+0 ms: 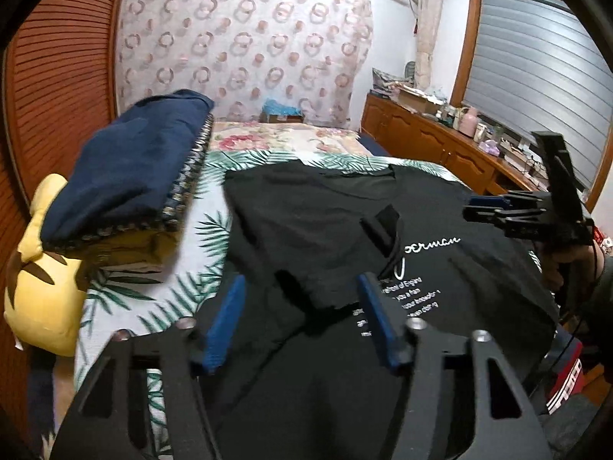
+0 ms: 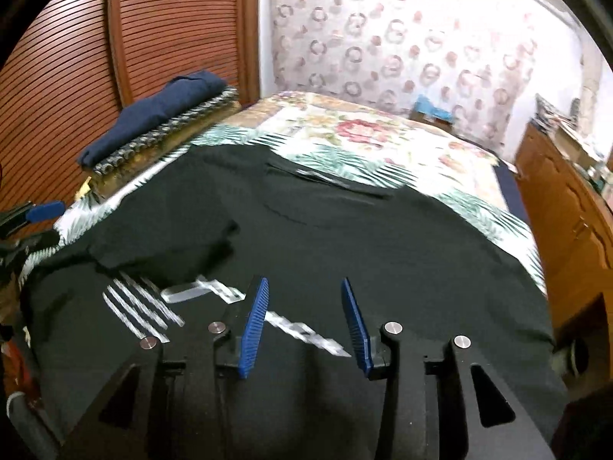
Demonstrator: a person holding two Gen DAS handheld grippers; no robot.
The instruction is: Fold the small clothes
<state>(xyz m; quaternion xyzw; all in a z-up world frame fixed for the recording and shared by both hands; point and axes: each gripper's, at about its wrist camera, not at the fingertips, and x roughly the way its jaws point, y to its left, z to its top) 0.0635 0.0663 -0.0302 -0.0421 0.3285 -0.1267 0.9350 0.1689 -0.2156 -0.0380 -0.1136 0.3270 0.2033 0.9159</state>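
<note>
Left wrist view: the left gripper [image 1: 302, 299], jaws apart and empty, hovers over a black T-shirt [image 1: 318, 222] spread on the bed [image 1: 245, 161]; a folded flap hides part of its white lettering, "…erman" legible. Right wrist view: the right gripper [image 2: 304, 299], open and empty, is above the shirt; print blurred, unreadable.

Through the left wrist camera I see my left hand-held gripper [image 1: 302, 314] with its blue pads apart, poised over a black T-shirt [image 1: 325, 230] spread on the bed [image 1: 161, 291]. A sleeve is folded in over the shirt's white lettering, its ragged edge lying between the pads; neither pad presses it. My right hand-held gripper [image 1: 486, 209] reaches in from the right above the shirt. A stack of folded clothes [image 1: 126, 168] sits to the left, beside a yellow plush toy [image 1: 42, 291].
</note>
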